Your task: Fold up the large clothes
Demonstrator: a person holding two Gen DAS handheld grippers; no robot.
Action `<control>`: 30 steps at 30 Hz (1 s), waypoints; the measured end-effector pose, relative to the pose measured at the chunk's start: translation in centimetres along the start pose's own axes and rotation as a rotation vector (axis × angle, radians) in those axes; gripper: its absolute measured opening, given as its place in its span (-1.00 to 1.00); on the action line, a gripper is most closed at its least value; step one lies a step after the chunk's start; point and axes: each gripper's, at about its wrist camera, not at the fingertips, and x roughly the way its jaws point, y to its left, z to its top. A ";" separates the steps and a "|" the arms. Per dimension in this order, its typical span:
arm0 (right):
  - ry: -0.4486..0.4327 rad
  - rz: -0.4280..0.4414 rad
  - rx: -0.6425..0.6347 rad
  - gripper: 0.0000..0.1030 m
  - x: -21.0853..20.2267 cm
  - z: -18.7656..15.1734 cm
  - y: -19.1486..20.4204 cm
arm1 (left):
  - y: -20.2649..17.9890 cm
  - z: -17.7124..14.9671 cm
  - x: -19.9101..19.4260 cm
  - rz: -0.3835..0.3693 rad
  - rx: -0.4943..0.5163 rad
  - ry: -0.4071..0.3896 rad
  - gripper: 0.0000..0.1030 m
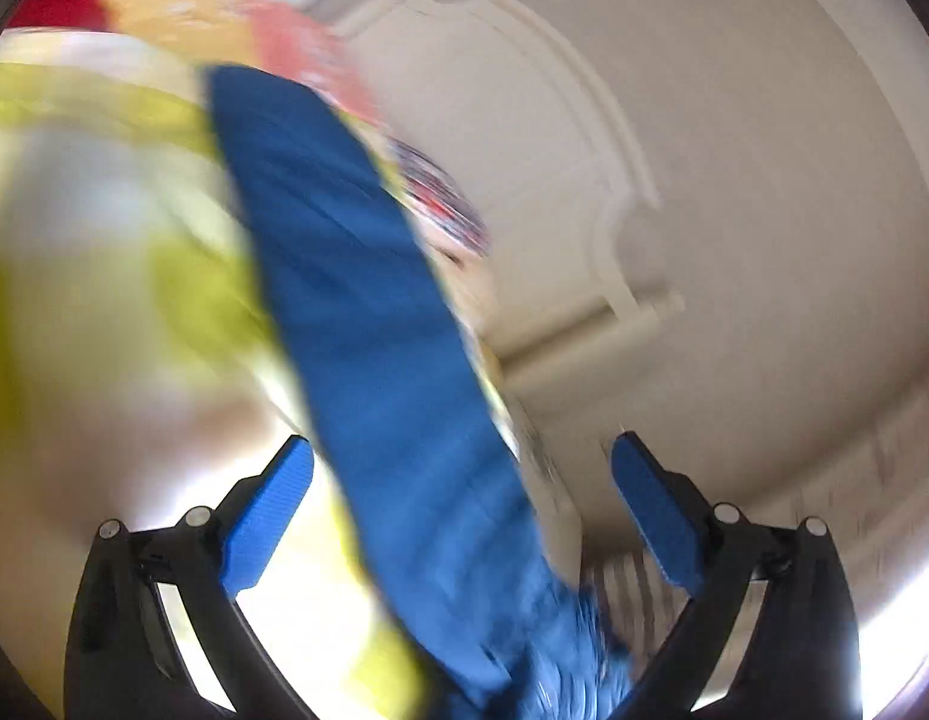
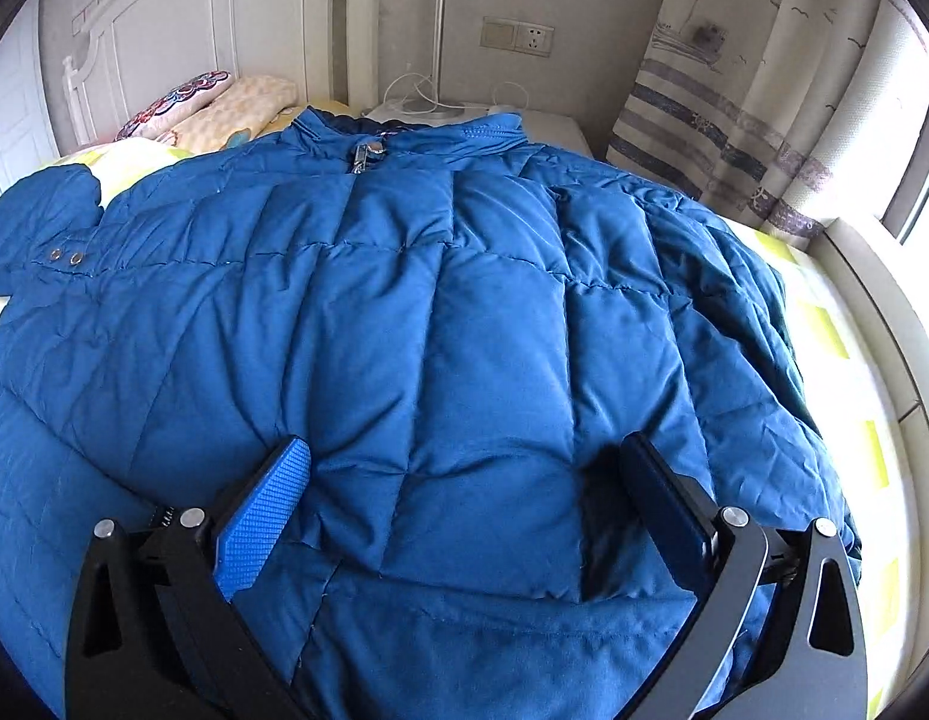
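Observation:
A large blue quilted puffer jacket (image 2: pixel 440 312) lies spread front-up on the bed, collar and zipper at the far end. My right gripper (image 2: pixel 464 480) is open just above the jacket's lower front, fingers apart on either side of a quilted panel. In the blurred left wrist view a long blue strip of the jacket (image 1: pixel 368 312), likely a sleeve, runs up between the fingers of my open left gripper (image 1: pixel 464 480). Neither pad touches it.
The bed has a yellow-and-white checked sheet (image 2: pixel 836 348) and pillows (image 2: pixel 224 108) by a white headboard (image 2: pixel 182 18). A nightstand (image 2: pixel 548 126), wall sockets (image 2: pixel 518 39) and a striped curtain (image 2: pixel 752 120) stand at the far right. The left view shows the sheet (image 1: pixel 104 228) and pale wall (image 1: pixel 734 180).

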 end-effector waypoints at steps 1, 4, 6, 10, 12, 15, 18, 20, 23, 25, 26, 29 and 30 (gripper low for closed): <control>0.000 0.000 -0.001 0.90 -0.1 0.1 0.1 | 0.9 1.5 0.6 0.026 -0.018 0.019 0.89; 0.003 0.008 0.005 0.90 0.0 0.1 0.1 | 1.7 4.6 2.6 0.103 -0.004 0.062 0.85; 0.005 0.017 0.012 0.90 0.0 0.1 0.0 | 1.4 6.2 4.3 0.151 0.040 0.086 0.85; 0.007 0.022 0.015 0.91 0.1 0.0 0.1 | 1.6 7.4 5.9 0.132 0.026 0.127 -0.92; 0.008 0.025 0.016 0.91 0.1 0.0 0.0 | 0.0 6.9 4.1 0.087 0.055 0.049 -0.94; 0.003 0.031 0.023 0.90 0.1 0.1 0.0 | -6.4 3.4 0.8 -0.012 0.258 -0.031 -0.95; -0.011 0.040 0.040 0.90 -0.2 0.0 -0.3 | -14.2 -3.1 -1.4 -0.164 0.494 0.023 -0.95; -0.026 0.050 0.071 0.90 -0.4 0.0 -0.7 | -18.7 -8.7 -1.6 -0.234 0.658 0.114 -0.94; -0.086 0.079 0.188 0.90 -1.4 -0.4 -2.7 | -23.0 -18.3 -1.0 -0.294 0.867 0.262 -0.93; -0.149 0.103 0.301 0.90 -2.4 -0.9 -4.7 | -23.8 -24.9 0.0 -0.276 0.981 0.358 -0.86; -0.178 0.112 0.370 0.90 -2.8 -1.2 -6.0 | -23.6 -27.5 0.6 -0.259 1.018 0.410 -0.86; -0.201 0.150 0.533 0.90 -2.8 -2.0 -9.1 | -21.9 -37.2 4.3 -0.125 1.183 0.657 -0.41; -0.201 0.167 0.559 0.90 -2.7 -2.2 -9.7 | -21.2 -39.2 4.7 -0.103 1.229 0.694 -0.01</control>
